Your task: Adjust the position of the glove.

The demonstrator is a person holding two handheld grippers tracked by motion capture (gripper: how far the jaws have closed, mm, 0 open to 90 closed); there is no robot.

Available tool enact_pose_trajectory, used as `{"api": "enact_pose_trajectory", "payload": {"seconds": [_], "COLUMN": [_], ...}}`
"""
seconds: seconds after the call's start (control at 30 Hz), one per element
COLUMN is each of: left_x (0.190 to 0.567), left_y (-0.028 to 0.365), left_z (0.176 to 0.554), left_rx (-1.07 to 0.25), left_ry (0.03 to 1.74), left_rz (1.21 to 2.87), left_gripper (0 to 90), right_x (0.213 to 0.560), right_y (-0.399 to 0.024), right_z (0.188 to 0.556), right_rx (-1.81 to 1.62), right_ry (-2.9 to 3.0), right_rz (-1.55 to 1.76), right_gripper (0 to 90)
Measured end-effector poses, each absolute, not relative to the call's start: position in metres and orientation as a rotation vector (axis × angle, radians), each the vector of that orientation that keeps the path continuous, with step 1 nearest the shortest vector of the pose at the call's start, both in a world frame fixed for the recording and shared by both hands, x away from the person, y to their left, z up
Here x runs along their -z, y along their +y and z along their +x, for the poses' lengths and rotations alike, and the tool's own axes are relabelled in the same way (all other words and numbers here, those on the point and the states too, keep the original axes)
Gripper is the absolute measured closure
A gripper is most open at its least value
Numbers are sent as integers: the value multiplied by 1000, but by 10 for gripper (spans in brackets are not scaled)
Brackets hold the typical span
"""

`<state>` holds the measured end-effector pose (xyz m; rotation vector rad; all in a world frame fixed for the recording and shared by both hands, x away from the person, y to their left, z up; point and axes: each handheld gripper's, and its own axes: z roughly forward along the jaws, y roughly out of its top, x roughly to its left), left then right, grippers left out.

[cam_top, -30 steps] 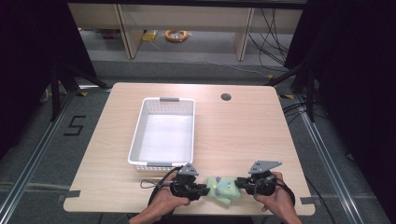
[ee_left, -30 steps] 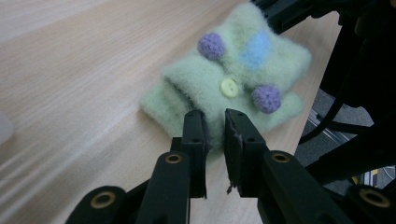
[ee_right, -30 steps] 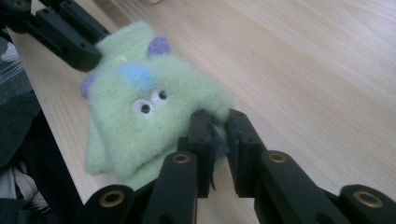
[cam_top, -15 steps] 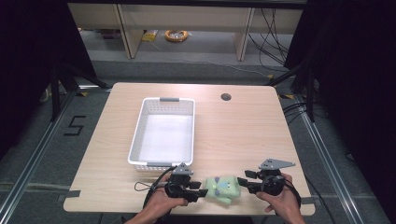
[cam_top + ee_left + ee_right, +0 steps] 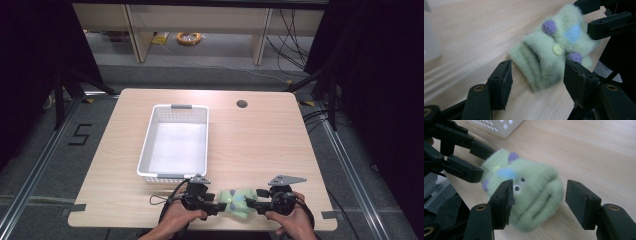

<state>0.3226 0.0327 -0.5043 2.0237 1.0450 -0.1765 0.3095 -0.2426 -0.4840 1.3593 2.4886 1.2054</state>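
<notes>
With both grippers' fingers (image 5: 501,82) just spread off it, the folded green garment (image 5: 236,201) rests released near the white basket (image 5: 175,142).

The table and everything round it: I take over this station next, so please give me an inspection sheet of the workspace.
Surface: pale wood table, round hole near the far edge.
Job's things: fuzzy green toy at the near edge; white basket empty.
Clutter: nothing seen.
Grippers: left gripper and right gripper flank the toy; jaws just been opening, pads off it.
Cables: black cable beside the left hand.
Surroundings: shelf frame, orange coil on the floor.
</notes>
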Motion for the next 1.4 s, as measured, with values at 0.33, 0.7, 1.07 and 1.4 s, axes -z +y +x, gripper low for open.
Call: {"api": "enact_pose_trajectory", "payload": {"seconds": [0.33, 0.7, 1.07, 1.4], "left_x": [508, 513, 510, 508], "left_y": [25, 24, 23, 25], "left_z": [325, 324, 323, 321], "left_rx": [182, 185, 135, 150], "left_ry": [1061, 1018, 977, 943], "left_rz": [2043, 1996, 2013, 2009], "left_gripper": [417, 577, 717, 730], "right_x": [499, 506, 506, 502], "right_y": [-237, -238, -240, -241], "right_z": [318, 322, 319, 314], "right_rx": [-1190, -1265, -1331, -1370], "right_ry": [2571, 2607, 2602, 2576], "right_rz": [1405, 1427, 1380, 1365], "right_gripper": [435, 486, 652, 689]}}
